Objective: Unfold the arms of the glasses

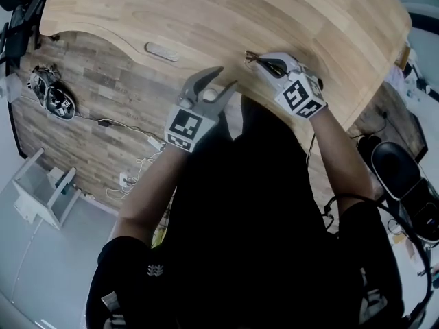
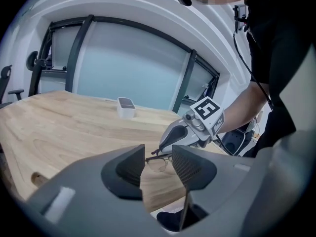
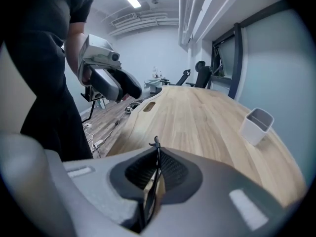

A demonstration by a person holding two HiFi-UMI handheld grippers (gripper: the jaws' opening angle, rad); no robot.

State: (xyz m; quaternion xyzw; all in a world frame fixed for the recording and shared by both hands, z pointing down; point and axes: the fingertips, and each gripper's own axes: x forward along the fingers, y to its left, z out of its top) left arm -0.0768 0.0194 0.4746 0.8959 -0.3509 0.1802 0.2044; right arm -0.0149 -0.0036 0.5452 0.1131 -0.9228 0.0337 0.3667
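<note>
**Right gripper pinches the glasses at the table's near edge; left gripper spread beside them**

Nearest the person, at about twelve o'clock from the chest in the head view, the left gripper [image 1: 226, 77] hovers over the rounded table edge. Its two grey jaws, with ribbed dark pads, stand apart and nothing is between them.

At one o'clock the right gripper [image 3: 156, 154] has its jaws pressed together on the glasses [image 2: 157, 163]. In the right gripper view a thin dark metal strip of the frame stands upright in the seam between the cross-hatched pads and pokes out just above them. From the left gripper view, the glasses show through the gap between that gripper's jaws: slim dark wire rims, clear lenses, low over the wood, with the right gripper's smooth grey snout at their upper right.

The table [image 1: 206, 12] is pale, matte wood in long planks, with curved corners. An oval slot [image 1: 162, 51] is cut in it at eleven o'clock. Far across the top, at two o'clock in the right gripper view, sits a small white, square-sided plastic tub [image 3: 256, 125].
</note>
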